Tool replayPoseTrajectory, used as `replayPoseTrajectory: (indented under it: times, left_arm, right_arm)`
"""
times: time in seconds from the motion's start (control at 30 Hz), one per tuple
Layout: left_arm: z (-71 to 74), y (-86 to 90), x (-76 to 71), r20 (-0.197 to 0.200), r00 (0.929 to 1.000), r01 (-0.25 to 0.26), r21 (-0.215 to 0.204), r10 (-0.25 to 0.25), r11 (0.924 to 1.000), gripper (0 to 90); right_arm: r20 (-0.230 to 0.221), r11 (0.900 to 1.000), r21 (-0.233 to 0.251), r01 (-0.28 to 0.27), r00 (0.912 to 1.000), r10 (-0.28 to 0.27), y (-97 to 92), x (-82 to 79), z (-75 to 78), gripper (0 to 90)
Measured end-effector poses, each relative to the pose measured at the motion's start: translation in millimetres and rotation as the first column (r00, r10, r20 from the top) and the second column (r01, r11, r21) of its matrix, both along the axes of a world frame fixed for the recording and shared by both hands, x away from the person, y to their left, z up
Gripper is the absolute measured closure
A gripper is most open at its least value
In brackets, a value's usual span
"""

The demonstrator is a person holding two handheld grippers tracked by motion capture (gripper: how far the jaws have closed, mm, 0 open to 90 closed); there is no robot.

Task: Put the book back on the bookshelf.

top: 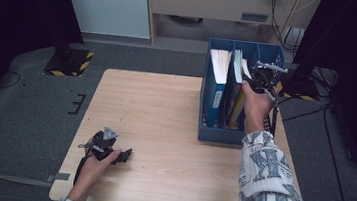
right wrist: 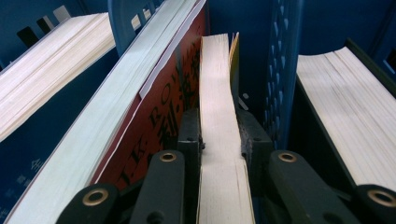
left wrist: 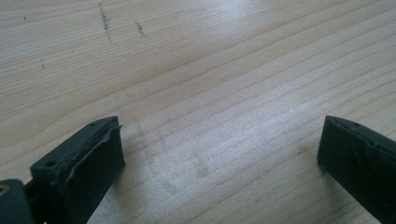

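Observation:
A blue file holder (top: 213, 134) with three compartments stands at the table's far right. My right gripper (top: 261, 80) reaches down into it from above. In the right gripper view, my right gripper (right wrist: 219, 135) is shut on the page edges of a thin yellow-covered book (right wrist: 217, 79), which stands beside a thicker red book (right wrist: 163, 112) in the same compartment. Near the table's front left, my left gripper (top: 125, 154) lies on the wood in the person's hand. Its jaws (left wrist: 219, 144) stand wide open over bare wood with nothing between them.
The wooden table (top: 165, 109) sits on a grey carpeted floor. A thick book (right wrist: 51, 70) fills the holder's neighbouring compartment on one side, another (right wrist: 345, 102) leans on the other side behind a perforated divider (right wrist: 280, 70). Cables and dark stands lie beyond the table's right edge.

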State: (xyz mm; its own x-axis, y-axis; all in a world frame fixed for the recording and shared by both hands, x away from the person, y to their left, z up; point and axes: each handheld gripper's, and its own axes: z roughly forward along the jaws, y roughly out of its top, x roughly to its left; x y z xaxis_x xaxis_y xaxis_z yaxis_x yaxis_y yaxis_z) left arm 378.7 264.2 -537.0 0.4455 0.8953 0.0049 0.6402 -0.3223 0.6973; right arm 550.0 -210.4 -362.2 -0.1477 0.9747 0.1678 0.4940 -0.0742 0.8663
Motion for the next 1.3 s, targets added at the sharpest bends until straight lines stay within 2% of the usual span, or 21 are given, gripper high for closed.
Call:
replayPoseTrajectory:
  times: [0.17,0.3,0.33,0.73,1.17,1.2,1.3]
  left_arm:
    - [0.0,0.0,0.0,0.000,1.0000,0.000,0.000,0.000,1.0000,0.0]
    - [0.0,0.0,0.0,0.000,1.0000,0.000,0.000,0.000,1.0000,0.0]
    - [0.0,0.0,0.0,0.000,1.0000,0.000,0.000,0.000,1.0000,0.0]
    - [0.0,0.0,0.0,0.000,1.0000,0.000,0.000,0.000,1.0000,0.0]
    - [-0.3,-0.5,0.0,0.003,1.0000,-0.005,-0.007,0.005,1.0000,0.0]
    - [-0.3,-0.6,0.0,0.003,1.0000,-0.005,-0.007,0.005,1.0000,0.0]
    - [-0.3,-0.6,0.0,0.003,1.0000,-0.005,-0.007,0.005,1.0000,0.0]
  right_arm:
    - [-0.007,1.0000,0.003,-0.004,1.0000,0.004,-0.3,-2.7,-0.2,74.1]
    - [-0.012,0.9997,0.019,-0.013,0.9998,0.013,-0.5,-4.6,-0.4,73.3]
    - [-0.005,0.9990,0.040,-0.018,0.9998,0.018,-1.9,-5.4,-1.9,72.8]
    - [-0.019,0.9977,0.064,-0.022,0.9996,0.023,-4.4,-8.7,0.8,70.3]
    - [-0.045,0.9988,0.034,-0.035,0.9983,0.037,-3.4,-6.4,9.2,73.3]
    - [-0.042,0.9994,0.011,-0.034,0.9985,0.035,-2.6,-6.6,10.0,74.5]
    - [-0.039,0.9995,-0.011,-0.028,0.9989,0.028,-1.8,-6.9,10.7,75.3]
